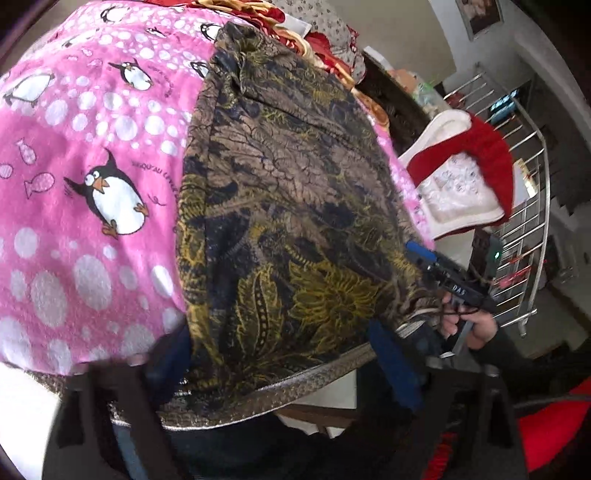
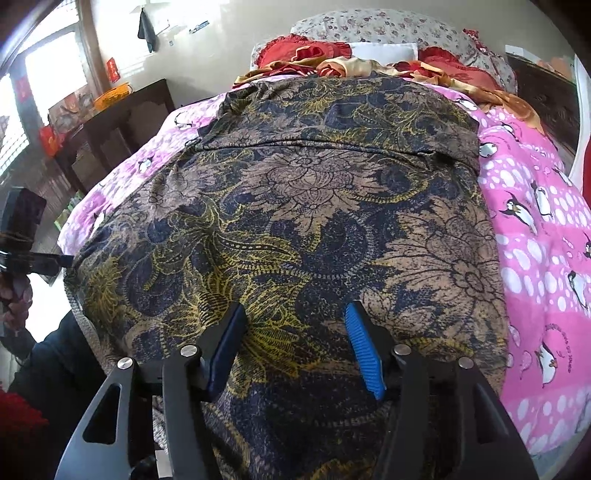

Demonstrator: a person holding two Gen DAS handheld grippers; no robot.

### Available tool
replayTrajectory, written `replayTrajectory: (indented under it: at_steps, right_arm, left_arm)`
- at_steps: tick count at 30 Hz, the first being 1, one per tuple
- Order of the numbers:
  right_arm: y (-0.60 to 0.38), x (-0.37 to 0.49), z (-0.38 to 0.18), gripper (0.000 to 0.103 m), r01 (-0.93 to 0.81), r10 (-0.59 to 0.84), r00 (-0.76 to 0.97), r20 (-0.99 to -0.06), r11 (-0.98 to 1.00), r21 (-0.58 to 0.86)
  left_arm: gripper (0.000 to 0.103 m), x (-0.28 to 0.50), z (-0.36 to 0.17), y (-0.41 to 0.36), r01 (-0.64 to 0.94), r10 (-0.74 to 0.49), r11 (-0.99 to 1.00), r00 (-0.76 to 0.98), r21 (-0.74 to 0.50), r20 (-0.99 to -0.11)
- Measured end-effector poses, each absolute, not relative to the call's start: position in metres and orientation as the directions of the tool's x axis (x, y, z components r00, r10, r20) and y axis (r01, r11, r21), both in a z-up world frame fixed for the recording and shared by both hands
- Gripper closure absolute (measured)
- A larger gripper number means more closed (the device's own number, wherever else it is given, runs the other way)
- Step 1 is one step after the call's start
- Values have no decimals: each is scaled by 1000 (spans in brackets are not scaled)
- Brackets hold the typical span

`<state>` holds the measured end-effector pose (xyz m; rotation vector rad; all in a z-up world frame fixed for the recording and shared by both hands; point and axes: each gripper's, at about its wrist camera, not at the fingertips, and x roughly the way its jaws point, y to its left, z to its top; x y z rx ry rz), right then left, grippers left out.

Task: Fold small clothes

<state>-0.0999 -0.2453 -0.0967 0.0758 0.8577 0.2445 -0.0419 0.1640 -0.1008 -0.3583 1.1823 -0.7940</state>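
A dark garment [image 1: 295, 192] with a brown, navy and yellow floral print lies spread on a pink penguin blanket [image 1: 92, 166]. Its silver-trimmed hem [image 1: 295, 384] hangs over the near edge. My left gripper [image 1: 277, 354] sits at that hem with its blue pads wide apart, the cloth between them and no visible pinch. In the right wrist view the garment [image 2: 295, 206] fills the middle. My right gripper [image 2: 295, 306] hovers open just over the garment's near part. The left gripper [image 2: 64, 260] shows at the garment's left edge, and the right gripper [image 1: 421, 258] at its right edge, held by a hand [image 1: 469, 325].
Red and gold cushions [image 2: 332, 55] and a floral pillow [image 2: 369, 26] lie at the head of the bed. A red and white cloth [image 1: 465, 173] rests beside a metal railing [image 1: 532, 221]. A dark wooden cabinet [image 2: 122, 122] stands to the left of the bed.
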Motion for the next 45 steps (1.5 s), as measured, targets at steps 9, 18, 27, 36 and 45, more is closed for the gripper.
replayTrajectory:
  at_steps: [9, 18, 27, 36, 45]
  right_arm:
    - [-300, -158, -62, 62, -59, 127, 693, -710, 991, 119]
    - [-336, -170, -99, 62, -3, 238, 698, -675, 944, 329]
    - [-371, -181, -129, 66, -144, 581, 688, -435, 697, 703]
    - [-377, -177, -135, 77, -232, 707, 599, -377, 603, 763]
    - [-357, -180, -127, 92, -236, 627, 620, -472, 723, 650]
  left_arm:
    - [90, -42, -105, 155, 379, -631, 752, 176, -539, -756]
    - [37, -40, -99, 127, 441, -615, 752, 204, -490, -761]
    - [95, -40, -96, 140, 395, -569, 799, 249, -454, -784]
    - [65, -41, -97, 135, 405, -566, 797, 241, -448, -789]
    - [96, -39, -95, 134, 400, -581, 791, 249, -464, -775]
